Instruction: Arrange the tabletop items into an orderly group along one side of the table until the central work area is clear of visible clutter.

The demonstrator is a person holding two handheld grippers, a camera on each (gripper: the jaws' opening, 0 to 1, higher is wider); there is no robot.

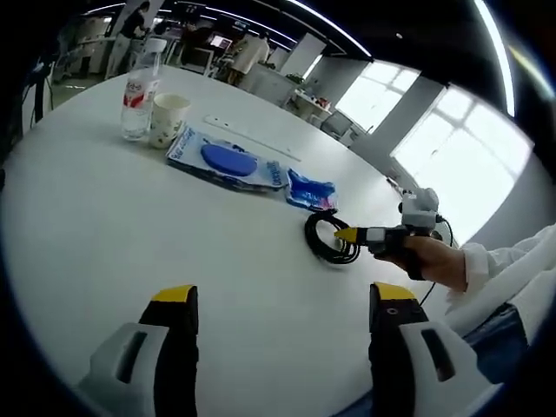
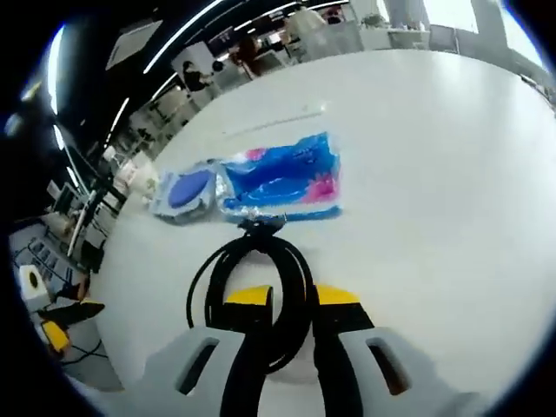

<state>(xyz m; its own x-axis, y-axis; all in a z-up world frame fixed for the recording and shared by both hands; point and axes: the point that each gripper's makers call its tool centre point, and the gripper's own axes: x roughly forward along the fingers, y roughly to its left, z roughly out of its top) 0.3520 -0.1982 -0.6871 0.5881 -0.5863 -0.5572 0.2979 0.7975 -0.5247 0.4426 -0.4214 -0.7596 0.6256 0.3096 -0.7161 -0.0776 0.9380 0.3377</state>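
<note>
In the left gripper view, the left gripper (image 1: 282,304) hangs over the white surface (image 1: 130,226) with its two yellow-tipped fingers (image 1: 174,300) spread wide apart and nothing between them. Far across the surface stands a clear water bottle (image 1: 139,91) with a red label, upright, and a paper cup (image 1: 168,119) just beside it, touching or nearly so. Next to the cup lies a flat plastic packet with a blue disc (image 1: 224,161) inside, and beside that a smaller blue packet (image 1: 310,191). Near the small packet rests a coil of black cable (image 1: 328,239). The right gripper (image 1: 352,234) comes in from the right, held by a person's hand (image 1: 430,261) in a white sleeve, its yellow tip at the coil.

In the right gripper view, the right gripper (image 2: 293,300) has its fingers (image 2: 248,304) drawn close together on the near side of the black cable (image 2: 252,287), the strands running down between them, so it grips the coil. The coil lies on the surface (image 2: 434,174), and its far end is just beside the blue packet (image 2: 282,181), which has pink markings. To the left of that lies the packet with the blue disc (image 2: 187,191), the two touching or slightly overlapping.
</note>
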